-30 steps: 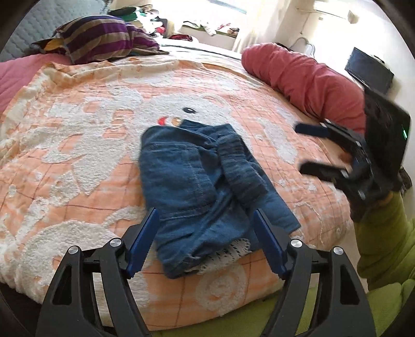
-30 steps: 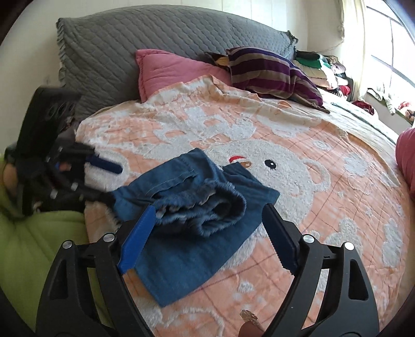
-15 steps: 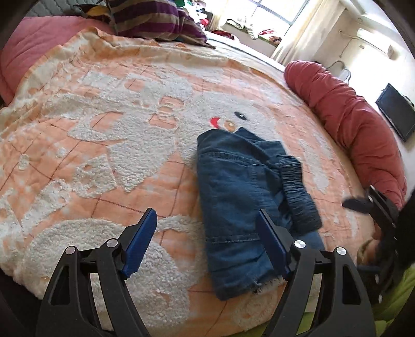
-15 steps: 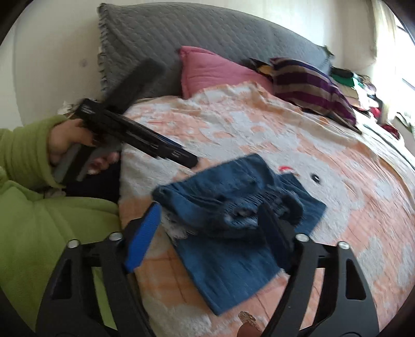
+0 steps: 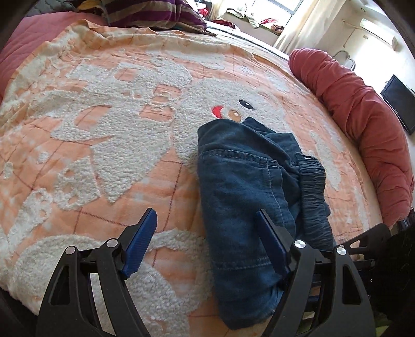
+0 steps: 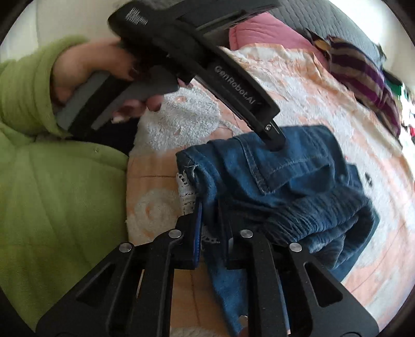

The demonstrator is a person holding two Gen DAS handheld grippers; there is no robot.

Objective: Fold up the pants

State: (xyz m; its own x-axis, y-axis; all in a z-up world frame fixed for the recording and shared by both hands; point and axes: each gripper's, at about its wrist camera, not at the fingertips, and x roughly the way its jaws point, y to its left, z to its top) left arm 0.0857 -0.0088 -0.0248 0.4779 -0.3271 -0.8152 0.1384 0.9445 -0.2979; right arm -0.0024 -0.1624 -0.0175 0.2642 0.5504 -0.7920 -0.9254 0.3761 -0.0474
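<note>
A pair of blue denim pants [image 5: 246,181] lies bunched and partly folded on the orange bear blanket [image 5: 103,129]. My left gripper [image 5: 207,233] is open just above the pants' near left edge, one finger over the denim and the other over the blanket. From the right wrist, the left gripper [image 6: 273,141] reaches in from the top with its tip against the pants [image 6: 298,168]. My right gripper [image 6: 210,207] is closing on the pants' near edge by the white lace trim [image 6: 185,191], with denim pinched between its fingers.
A red bolster [image 5: 363,124] runs along the bed's right side, with a dark screen [image 5: 399,103] beyond it. A striped pillow [image 5: 155,13] and a pink pillow [image 6: 259,31] lie at the head. A green sleeve [image 6: 52,181] fills the left.
The right gripper dropped to the pants' near edge and its jaws went from wide open to nearly together on the denim. The left gripper came down closer over the pants, still open.
</note>
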